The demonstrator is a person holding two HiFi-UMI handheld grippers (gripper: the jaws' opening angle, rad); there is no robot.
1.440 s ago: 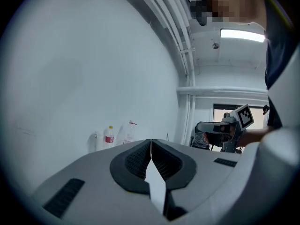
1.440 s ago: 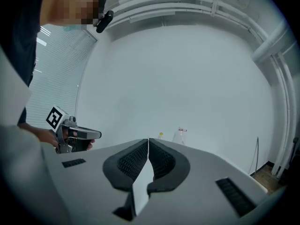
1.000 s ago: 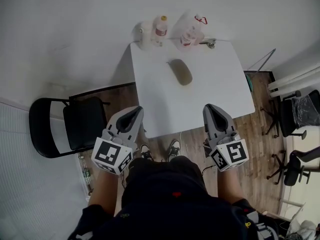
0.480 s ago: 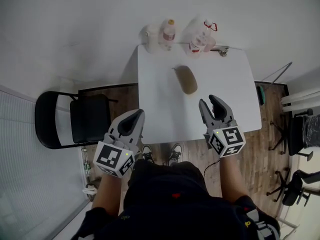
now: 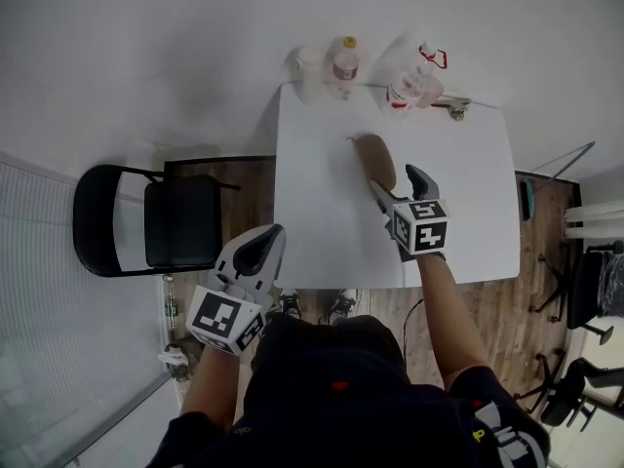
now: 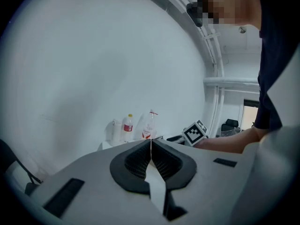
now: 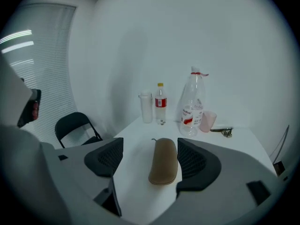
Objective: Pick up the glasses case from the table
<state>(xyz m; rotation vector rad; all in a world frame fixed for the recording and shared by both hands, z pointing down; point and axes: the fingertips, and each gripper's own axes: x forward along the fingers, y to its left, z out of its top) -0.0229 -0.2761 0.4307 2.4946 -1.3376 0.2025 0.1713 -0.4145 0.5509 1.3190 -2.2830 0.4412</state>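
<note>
The brown oval glasses case (image 5: 374,157) lies lengthwise on the white table (image 5: 468,213), toward its middle. My right gripper (image 5: 398,185) reaches over the table to the case's near end. In the right gripper view the case (image 7: 163,161) lies just ahead in the gap, close to the right pad (image 7: 192,159), with no pad pressing it. This gripper (image 7: 150,150) is open; its jaws have just been opening. My left gripper (image 5: 265,244) hangs off the table's near left corner, shut and empty, its pads (image 6: 161,161) meeting along one line.
Along the table's far edge stand a white cup (image 7: 146,107), a small red-labelled bottle (image 7: 161,102), a large clear bottle (image 7: 192,102), a pink cup (image 7: 208,120) and a small metal thing (image 7: 225,131). A black folding chair (image 5: 146,222) stands left of the table.
My right gripper has gone forward from the table's near edge to the case, and its jaws have opened. The left gripper has shifted only a little.
</note>
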